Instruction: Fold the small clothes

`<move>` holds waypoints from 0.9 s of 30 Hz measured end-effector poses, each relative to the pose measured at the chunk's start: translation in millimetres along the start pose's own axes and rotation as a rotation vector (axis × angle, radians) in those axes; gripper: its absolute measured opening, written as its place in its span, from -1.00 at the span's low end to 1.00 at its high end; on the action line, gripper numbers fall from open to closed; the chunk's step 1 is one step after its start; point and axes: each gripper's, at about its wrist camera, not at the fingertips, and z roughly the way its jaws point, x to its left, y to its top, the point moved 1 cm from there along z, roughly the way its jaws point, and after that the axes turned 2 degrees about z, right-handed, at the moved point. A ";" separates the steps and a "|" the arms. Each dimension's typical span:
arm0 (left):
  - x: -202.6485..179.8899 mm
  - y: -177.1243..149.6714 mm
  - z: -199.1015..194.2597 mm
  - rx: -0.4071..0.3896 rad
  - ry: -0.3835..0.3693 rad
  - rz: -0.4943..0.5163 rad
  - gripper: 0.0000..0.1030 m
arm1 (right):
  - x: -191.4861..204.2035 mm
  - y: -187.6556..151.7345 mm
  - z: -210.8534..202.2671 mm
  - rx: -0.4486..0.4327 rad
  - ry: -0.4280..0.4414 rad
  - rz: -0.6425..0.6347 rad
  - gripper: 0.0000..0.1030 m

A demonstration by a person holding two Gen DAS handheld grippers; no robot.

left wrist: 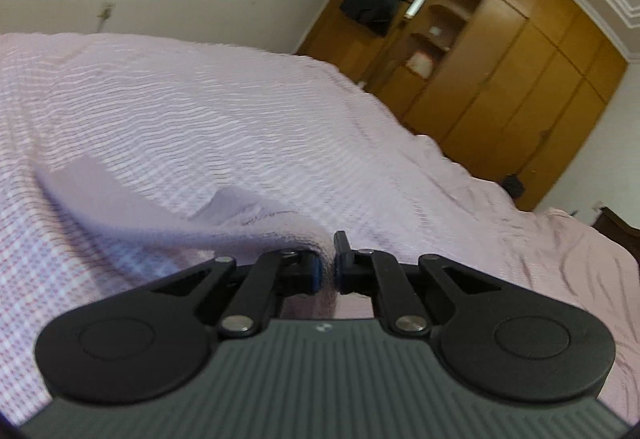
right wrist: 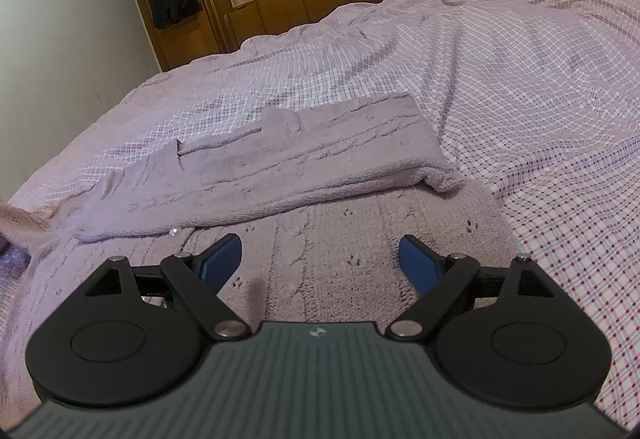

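Observation:
A small pale lilac knitted sweater (right wrist: 320, 175) lies on the bed, with one sleeve folded across its body. My right gripper (right wrist: 320, 263) is open and empty, hovering low over the sweater's lower body. In the left wrist view my left gripper (left wrist: 328, 269) is shut on an edge of the same lilac sweater (left wrist: 248, 219) and holds it lifted off the bed; the cloth trails away to the left.
The bed is covered with a pink and white checked bedspread (right wrist: 520, 79), rumpled toward the far side. A wooden wardrobe (left wrist: 500, 51) with dark clothes hanging on it stands beyond the bed. A white wall is on the left.

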 end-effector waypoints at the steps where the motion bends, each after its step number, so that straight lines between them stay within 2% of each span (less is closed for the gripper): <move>1: -5.2 -1.5 -0.1 -0.001 -0.016 0.005 -0.84 | 0.2 0.6 -0.4 -0.002 0.002 0.002 0.75; 8: -55.8 -13.4 6.6 0.011 -0.143 0.040 -0.84 | 0.4 1.4 -2.5 -0.008 0.009 0.013 0.75; 12: -78.4 -27.7 14.9 0.042 -0.178 0.059 -0.84 | -0.2 2.6 -5.1 -0.014 0.013 0.017 0.75; 15: -96.9 -46.6 19.8 0.061 -0.184 0.119 -0.84 | -1.4 3.5 -6.0 -0.021 0.008 0.023 0.75; 19: -105.3 -70.7 32.0 0.133 -0.208 0.147 -0.84 | -4.1 3.3 -6.1 -0.022 0.002 0.032 0.75; 27: -107.0 -125.8 53.5 0.287 -0.202 0.201 -0.84 | 1.2 2.5 -2.6 0.000 -0.035 -0.003 0.75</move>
